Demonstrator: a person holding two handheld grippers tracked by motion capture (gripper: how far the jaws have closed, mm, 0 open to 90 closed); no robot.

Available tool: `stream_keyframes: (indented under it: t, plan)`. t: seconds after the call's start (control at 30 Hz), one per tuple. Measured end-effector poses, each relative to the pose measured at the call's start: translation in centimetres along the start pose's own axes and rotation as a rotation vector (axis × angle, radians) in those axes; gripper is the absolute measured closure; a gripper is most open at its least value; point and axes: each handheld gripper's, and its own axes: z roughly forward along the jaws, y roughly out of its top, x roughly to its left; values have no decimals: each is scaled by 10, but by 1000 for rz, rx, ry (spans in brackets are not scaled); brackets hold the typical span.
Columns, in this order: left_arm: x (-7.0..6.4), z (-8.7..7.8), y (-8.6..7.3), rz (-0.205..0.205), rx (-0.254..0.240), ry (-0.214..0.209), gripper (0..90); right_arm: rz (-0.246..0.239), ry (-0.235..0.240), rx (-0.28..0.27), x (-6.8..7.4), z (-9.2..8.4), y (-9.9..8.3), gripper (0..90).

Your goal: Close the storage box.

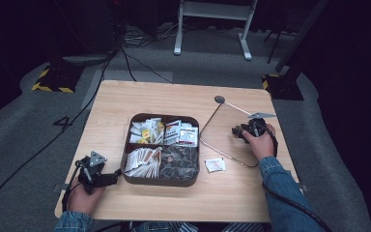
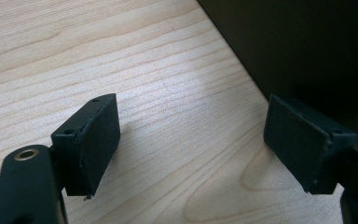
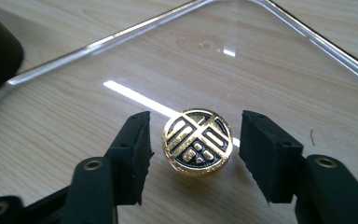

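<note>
on the right half of the wooden table (image 1: 125, 101), the right gripper (image 1: 239, 131) sits low over a clear lid (image 1: 224, 130) with a metal rim that lies flat on the wood. in the right gripper view the gripper (image 3: 193, 144) has its two black jaws apart, one on each side of a round gold-and-black knob (image 3: 197, 142) that stands on the clear lid (image 3: 279, 74). small gaps show between the pads (image 3: 137, 149) and the knob on both sides, so nothing is clamped. the knob's top bears a raised gold pattern of bars and small squares. the lid's rim curves round behind it, and wood grain shows through the glass.

at the table's middle stands a dark brown tray (image 1: 162, 181) with four compartments: white and yellow packets at back left, white and red packets at back right, long paper sachets at front left, dark packets at front right. a single white sachet (image 1: 215, 165) lies loose on the wood between the tray and the lid's near edge, just beside the tray's right front corner.

near the front left edge the left gripper (image 1: 110, 178) rests in a hand, pointing toward the tray's left wall. in the left gripper view its jaws are wide apart with bare table (image 2: 121, 56) between them, and the dark tray wall (image 2: 298, 42) fills the upper right. the right jaw tip is close to that wall; cannot tell if it touches. denim sleeves enter from the bottom.
</note>
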Motion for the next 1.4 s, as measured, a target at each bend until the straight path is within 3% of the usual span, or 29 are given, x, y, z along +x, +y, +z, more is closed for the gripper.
stream_keyframes:
  t: [0.07,0.37,1.07,1.17,1.4]
  plan:
    - [0,0,0,0,0,0,190,-11,-11,11,1,3,-1,483]
    - [0,0,0,0,0,0,191,-70,-77,-38,10,7,-7,587]
    - [0,0,0,0,0,0,190,-37,-56,-40,7,6,-7,590]
    - [0,0,0,0,0,0,190,-39,-54,-17,5,4,-5,591]
    - [0,0,0,0,0,0,191,-26,-29,-46,2,-11,8,591]
